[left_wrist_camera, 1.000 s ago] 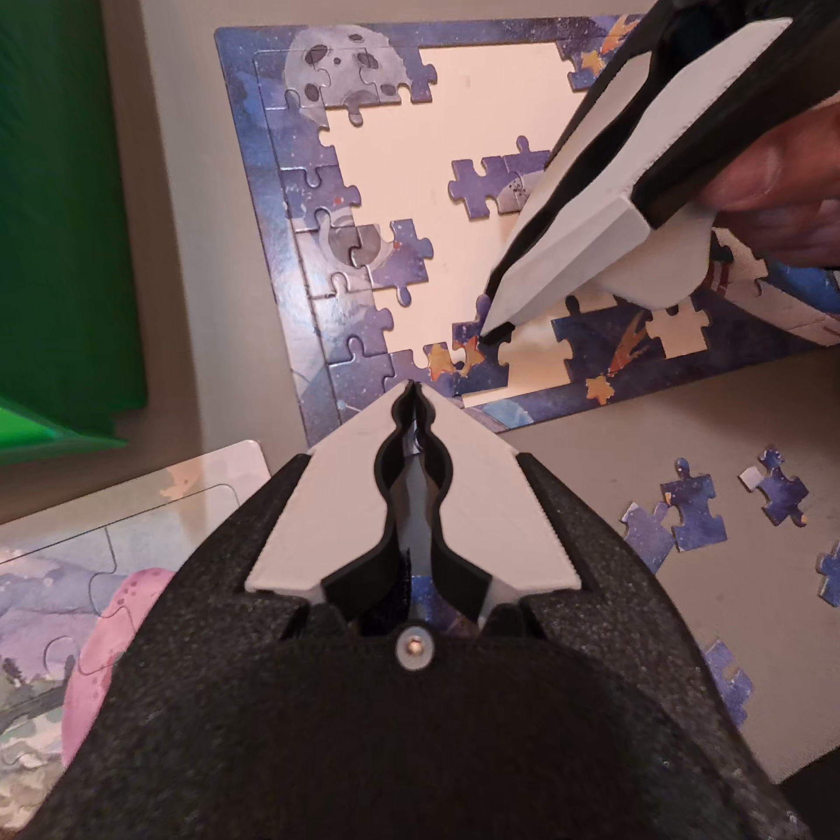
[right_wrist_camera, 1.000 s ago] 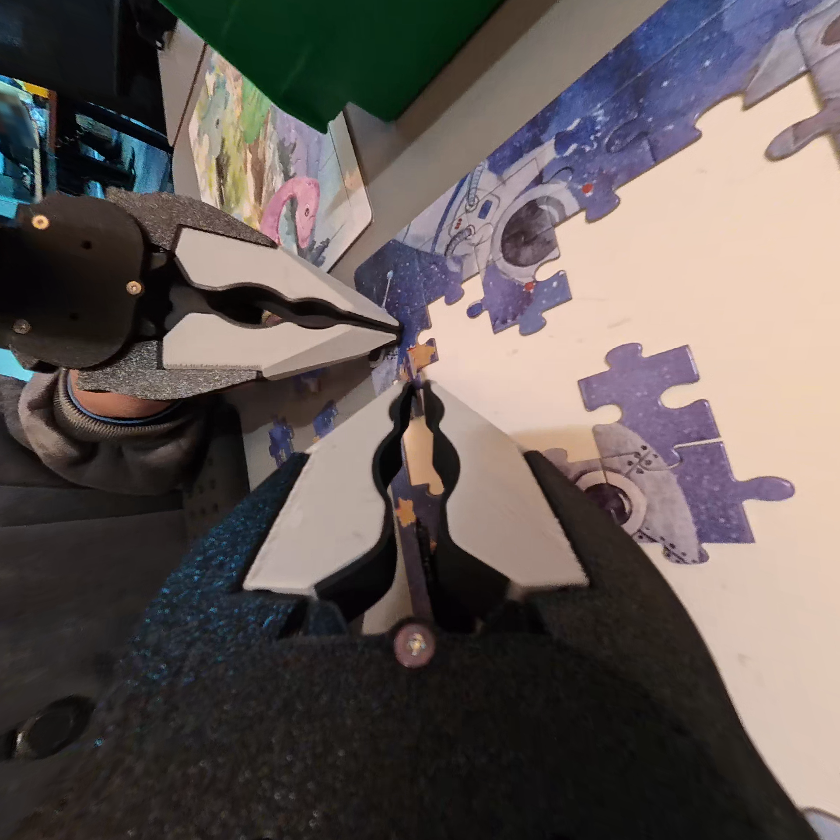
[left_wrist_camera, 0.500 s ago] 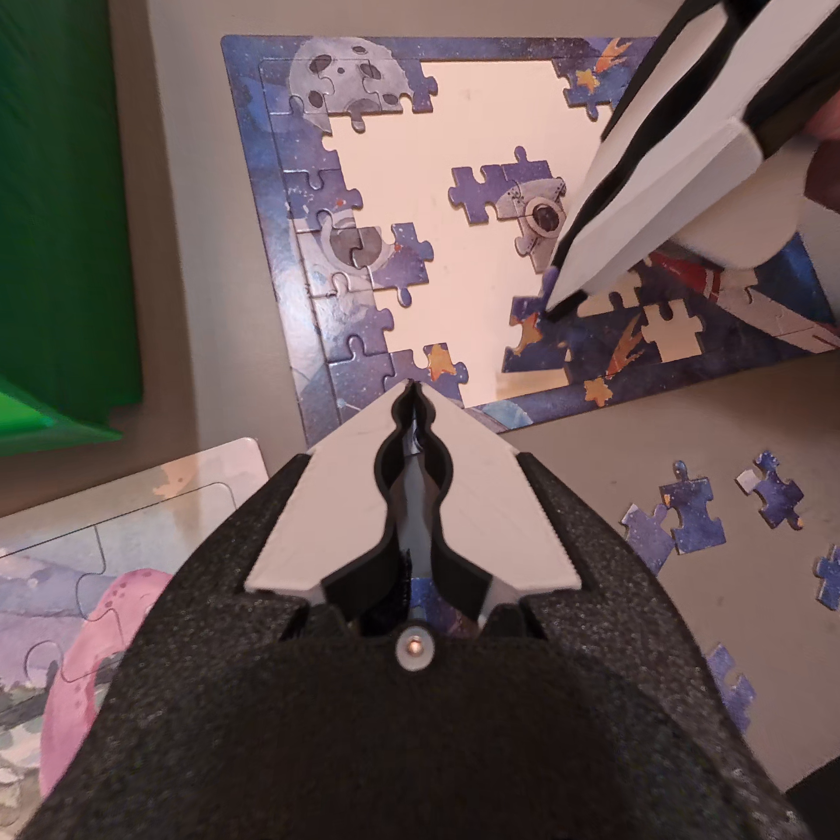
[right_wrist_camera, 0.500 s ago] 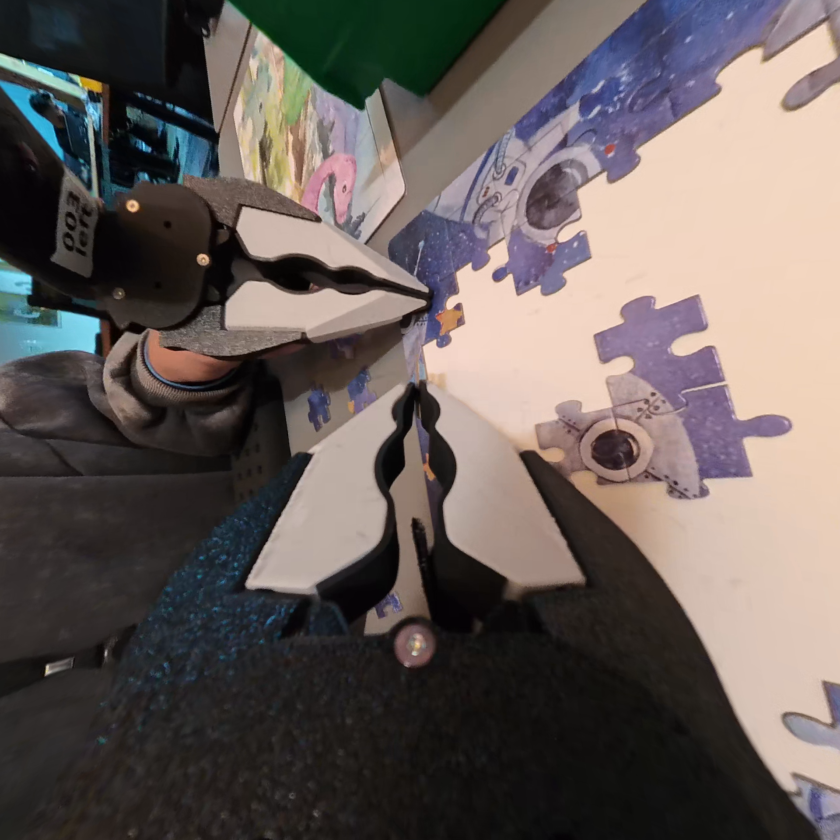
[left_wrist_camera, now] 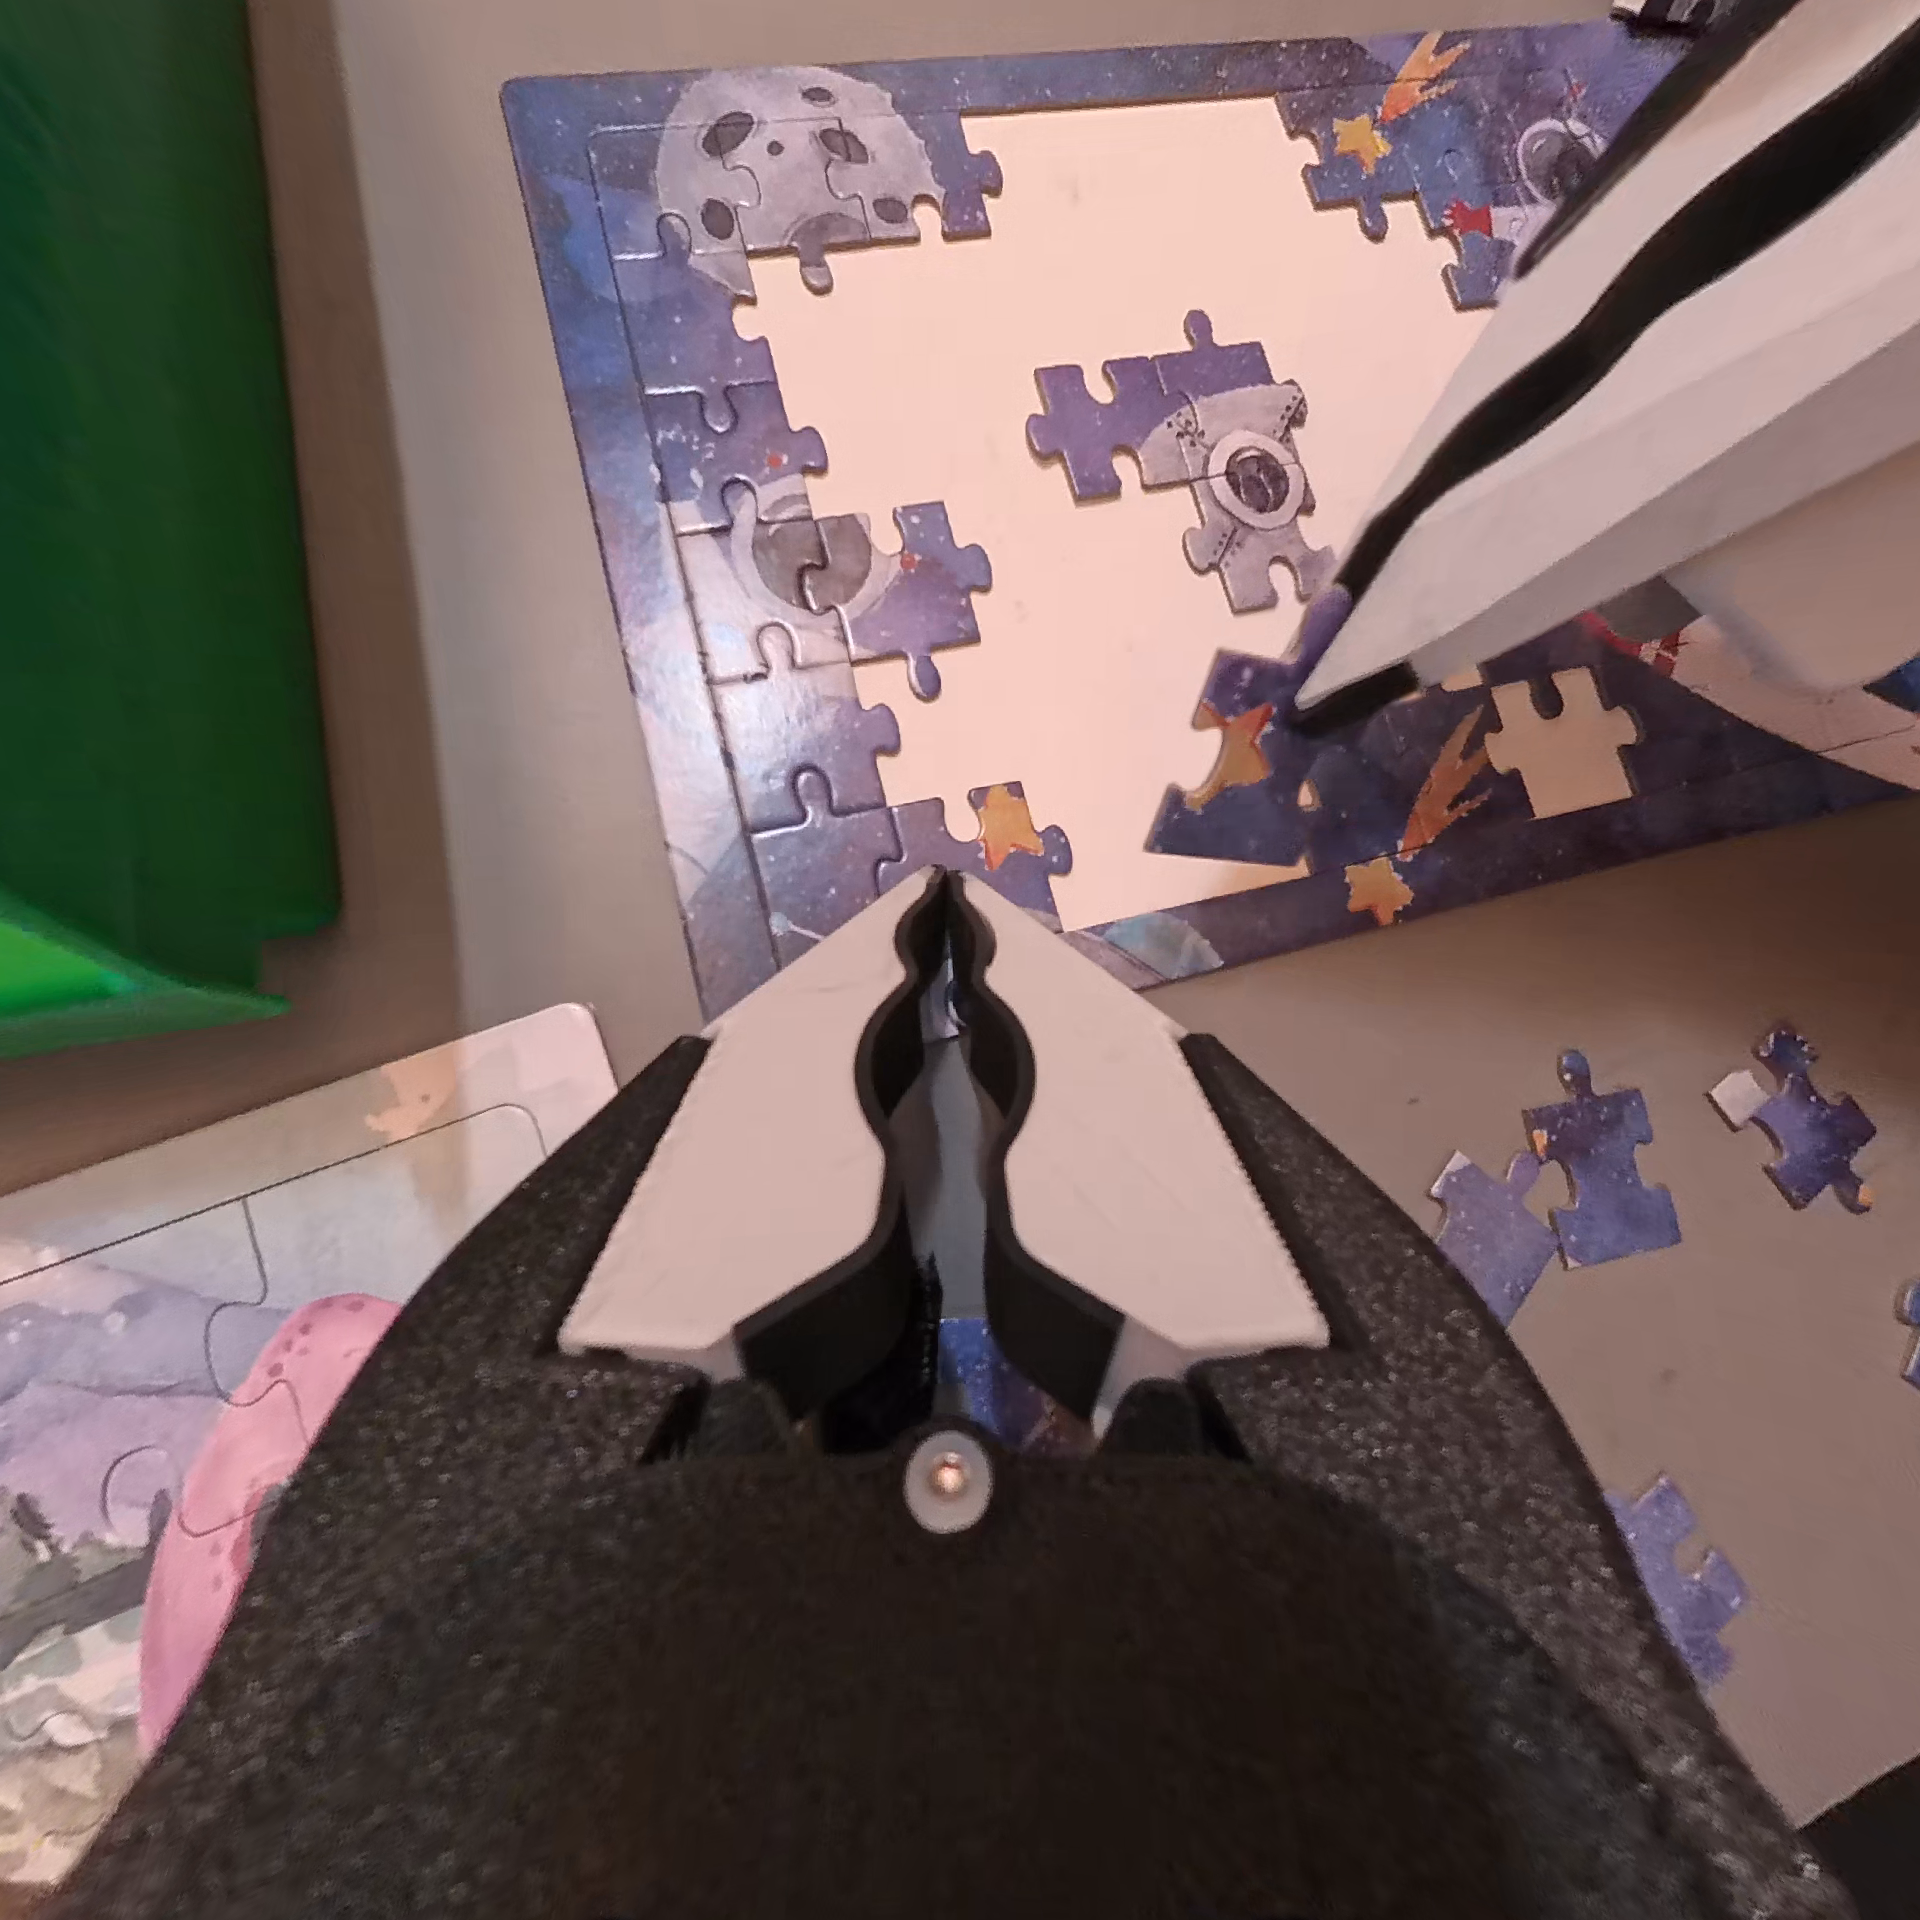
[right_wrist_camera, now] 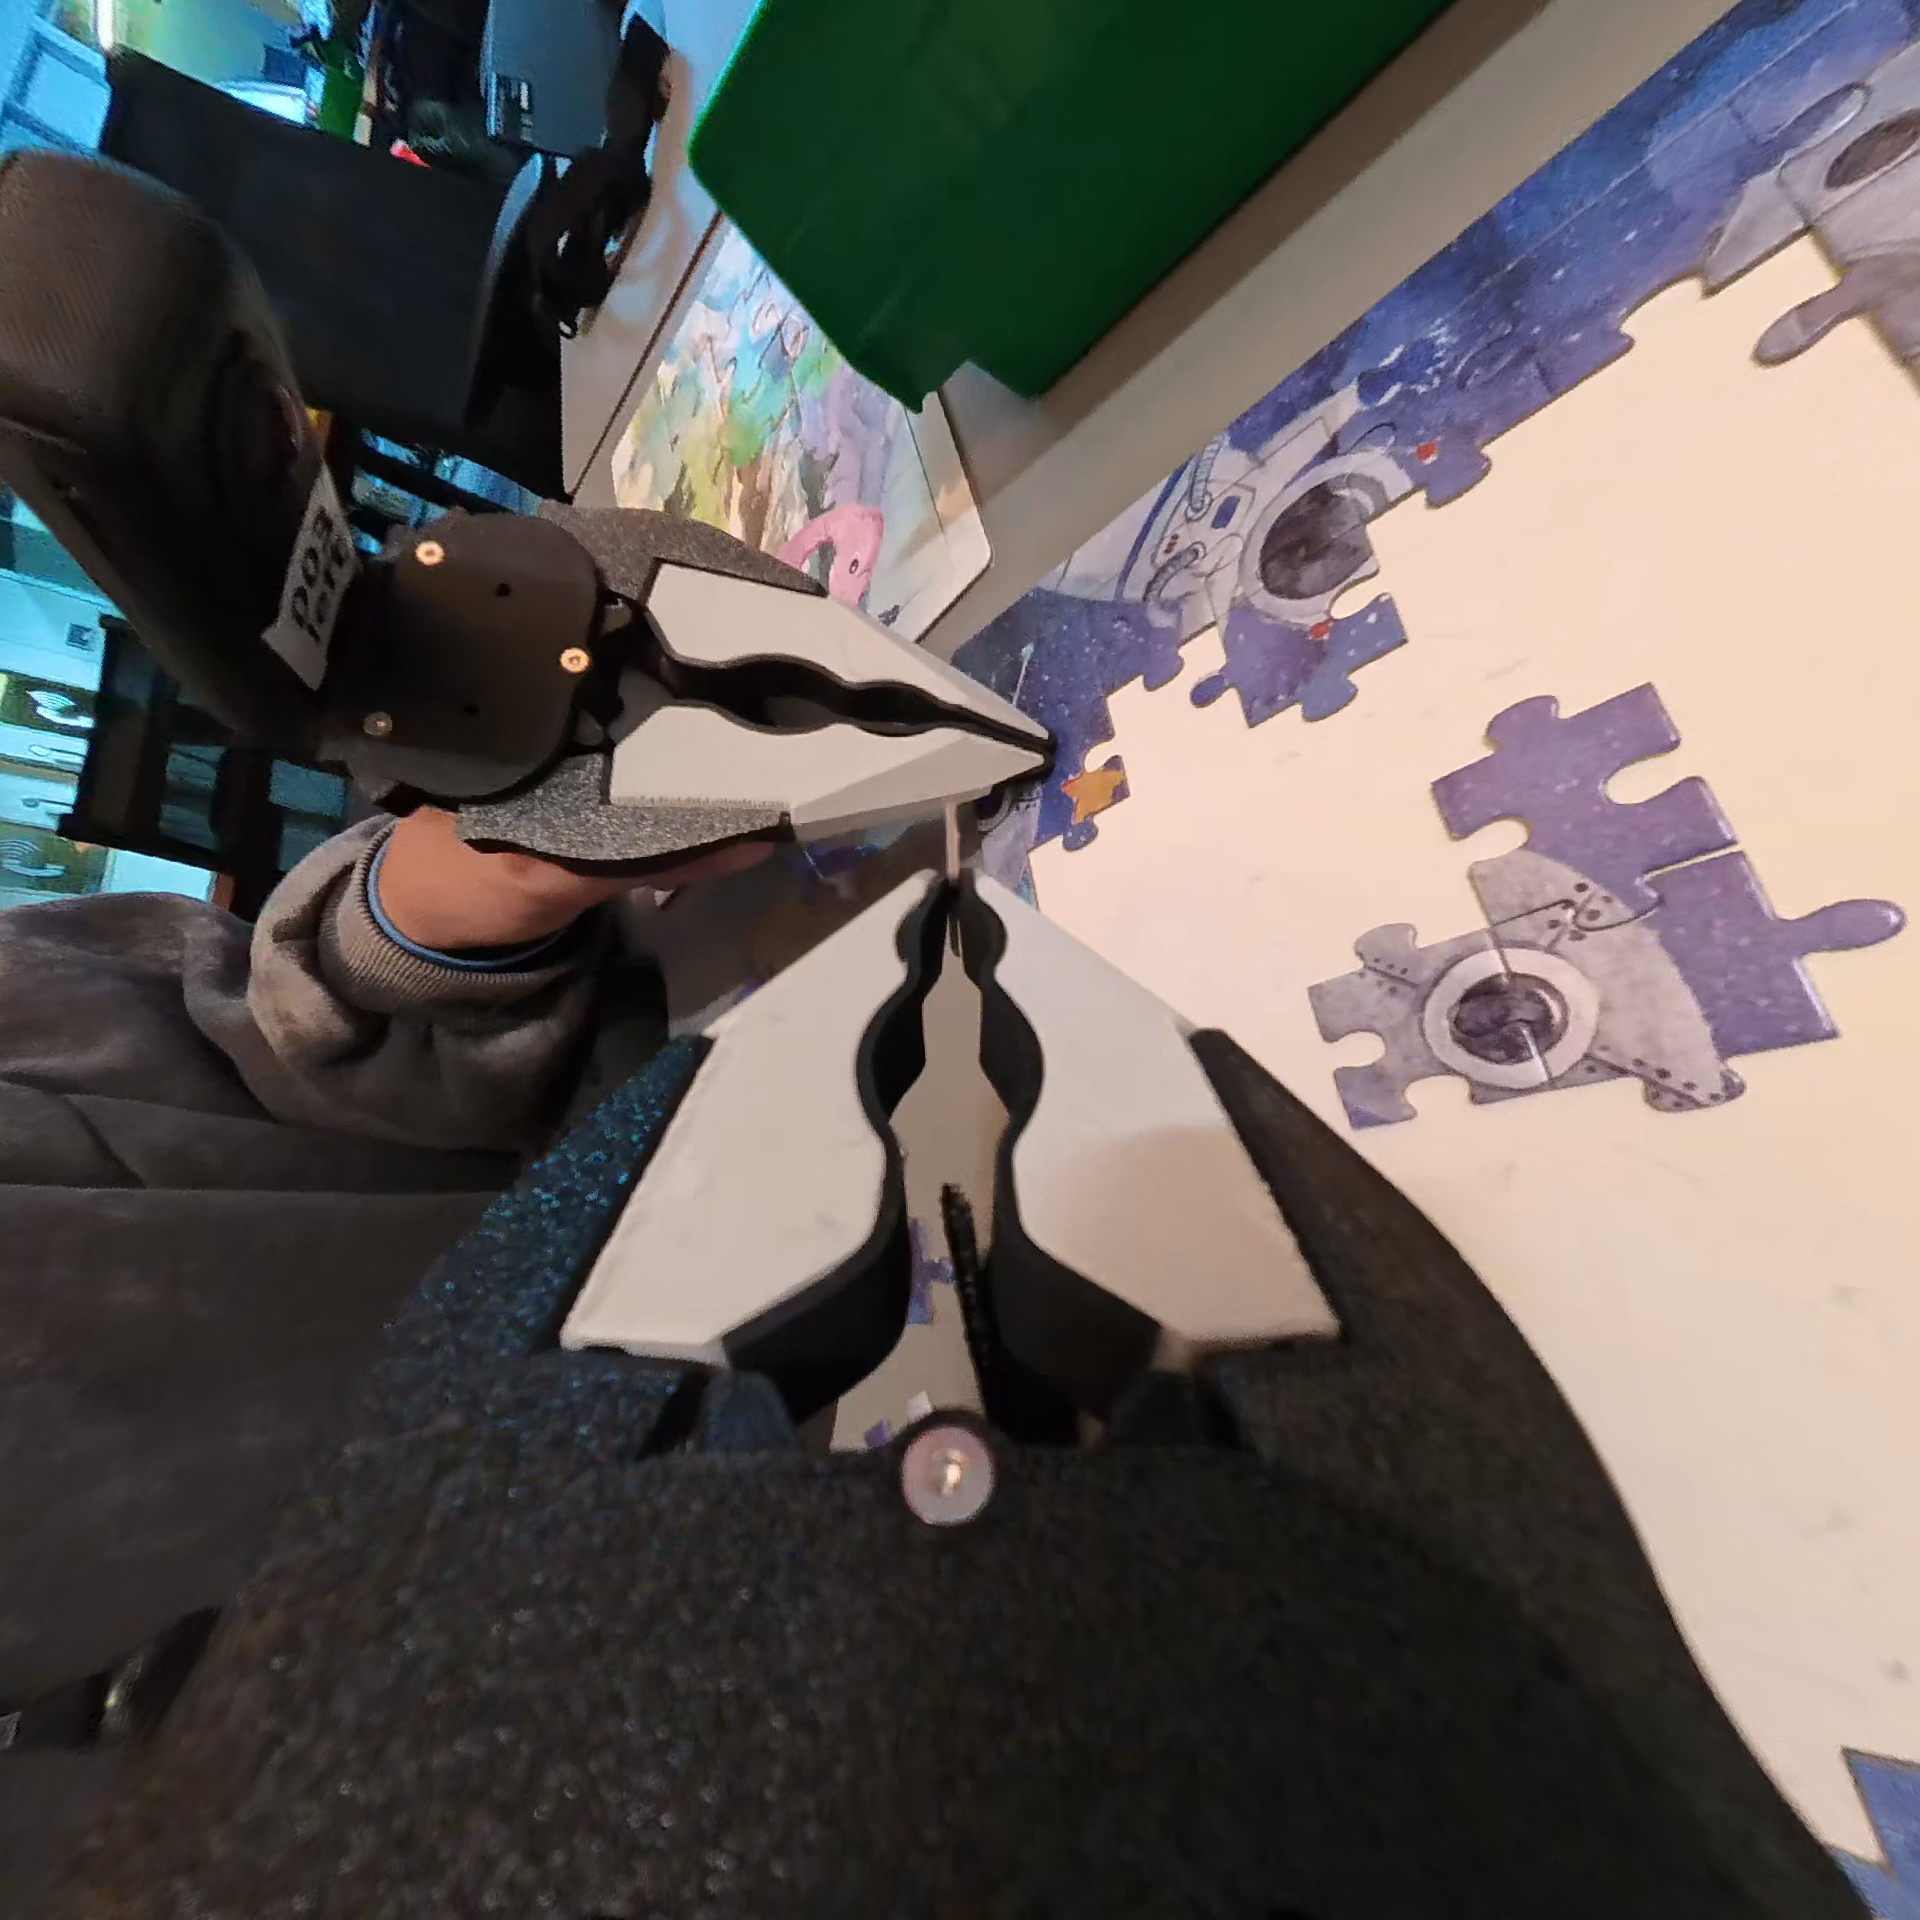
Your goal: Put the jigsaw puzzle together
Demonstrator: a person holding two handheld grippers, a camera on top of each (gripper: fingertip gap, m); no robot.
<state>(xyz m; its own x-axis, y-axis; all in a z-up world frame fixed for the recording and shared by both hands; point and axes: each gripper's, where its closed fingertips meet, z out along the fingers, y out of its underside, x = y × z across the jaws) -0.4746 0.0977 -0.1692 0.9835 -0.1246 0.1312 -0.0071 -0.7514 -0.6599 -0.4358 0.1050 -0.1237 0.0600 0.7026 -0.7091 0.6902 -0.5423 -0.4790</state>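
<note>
The space puzzle tray (left_wrist_camera: 1091, 260) has a blue frame and a cream base, with pieces set along its left, top and bottom edges. My right gripper (right_wrist_camera: 951, 883) is shut on a blue piece with an orange comet (left_wrist_camera: 1236, 769), seen edge-on in the right wrist view (right_wrist_camera: 952, 847). In the left wrist view the right gripper (left_wrist_camera: 1335, 707) holds this piece tilted over the tray's lower right part. My left gripper (left_wrist_camera: 943, 883) is shut and empty at the tray's lower left corner; it also shows in the right wrist view (right_wrist_camera: 1039, 750). A joined porthole cluster (left_wrist_camera: 1216, 457) lies loose mid-tray.
Several loose blue pieces (left_wrist_camera: 1600, 1195) lie on the grey table right of my left gripper. A green bin (left_wrist_camera: 135, 520) stands left of the tray. A dinosaur puzzle board (left_wrist_camera: 208, 1299) lies at the near left. A person's grey sleeve (right_wrist_camera: 416, 987) shows behind the left gripper. My right fingertips sit around 7 cm from my left ones.
My right gripper has carried the comet piece to the right along the tray's bottom edge, away from the left gripper. The left gripper has stayed shut in almost the same place.
</note>
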